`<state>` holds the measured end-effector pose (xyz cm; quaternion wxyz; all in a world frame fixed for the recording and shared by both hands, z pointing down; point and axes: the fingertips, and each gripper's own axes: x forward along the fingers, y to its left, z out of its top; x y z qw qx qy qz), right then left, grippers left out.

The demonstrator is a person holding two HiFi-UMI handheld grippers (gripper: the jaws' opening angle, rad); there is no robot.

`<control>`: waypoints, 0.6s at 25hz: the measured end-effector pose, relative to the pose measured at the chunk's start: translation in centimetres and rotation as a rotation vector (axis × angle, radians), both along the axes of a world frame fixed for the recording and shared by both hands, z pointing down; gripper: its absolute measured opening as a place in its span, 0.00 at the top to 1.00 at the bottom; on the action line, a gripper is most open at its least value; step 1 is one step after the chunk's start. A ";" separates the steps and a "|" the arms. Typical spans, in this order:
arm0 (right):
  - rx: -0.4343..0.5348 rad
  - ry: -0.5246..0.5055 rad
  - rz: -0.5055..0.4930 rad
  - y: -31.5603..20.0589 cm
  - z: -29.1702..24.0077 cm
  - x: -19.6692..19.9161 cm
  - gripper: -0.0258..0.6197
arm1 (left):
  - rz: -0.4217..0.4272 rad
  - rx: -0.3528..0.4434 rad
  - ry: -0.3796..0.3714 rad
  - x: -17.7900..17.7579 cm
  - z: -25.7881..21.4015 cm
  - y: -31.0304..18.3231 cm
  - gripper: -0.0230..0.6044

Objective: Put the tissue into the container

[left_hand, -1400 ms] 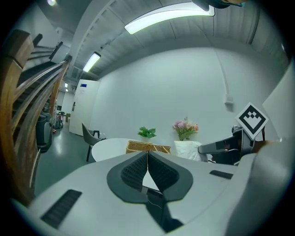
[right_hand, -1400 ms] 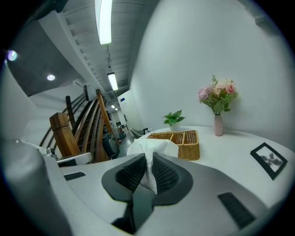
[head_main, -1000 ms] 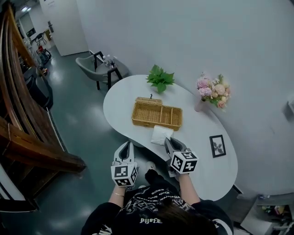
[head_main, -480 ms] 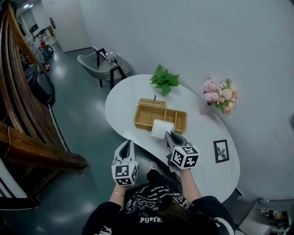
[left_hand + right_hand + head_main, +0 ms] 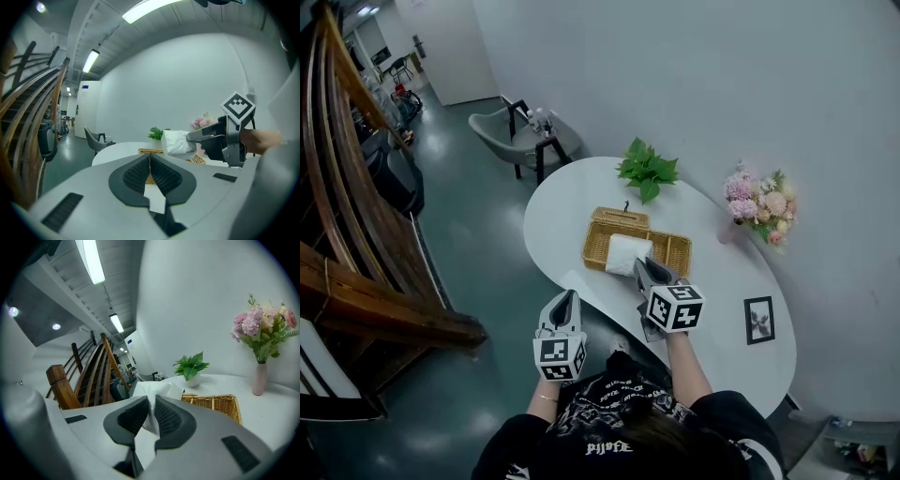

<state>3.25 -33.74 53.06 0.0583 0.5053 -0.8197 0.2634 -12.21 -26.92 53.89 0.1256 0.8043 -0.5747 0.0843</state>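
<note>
**Tissue held over the wicker container, not yet let go**

Head view: the right claw (image 5: 642, 270) holds the white tissue (image 5: 627, 253) out over the wicker container (image 5: 677, 253) on the bench (image 5: 567, 202). This looks meant for a drop into a compartment, though I cannot tell which one lies beneath it. The left claw (image 5: 567, 300) hangs off the bench's near edge, above the floor, probably held aside because one claw is enough here.
Left claw view: its jaws are pressed together with nothing between them. Beyond them the tissue shows raised above the container's rim, apart from it.
Right claw view: the jaws stand only narrowly apart, pinched on a fold of the tissue, and the rest bulges ahead of the tips. The container lies just beyond, lower and to the right.
</note>
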 end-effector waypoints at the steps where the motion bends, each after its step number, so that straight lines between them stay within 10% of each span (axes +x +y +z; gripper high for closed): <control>1: -0.003 0.002 -0.007 -0.4 0.1 -0.1 0.85 | -0.006 -0.004 0.003 -0.1 0.2 0.0 0.92; 15: -0.101 0.027 -0.047 -5.7 3.3 -2.6 0.85 | -0.144 -0.016 0.012 -4.0 0.8 -1.7 0.92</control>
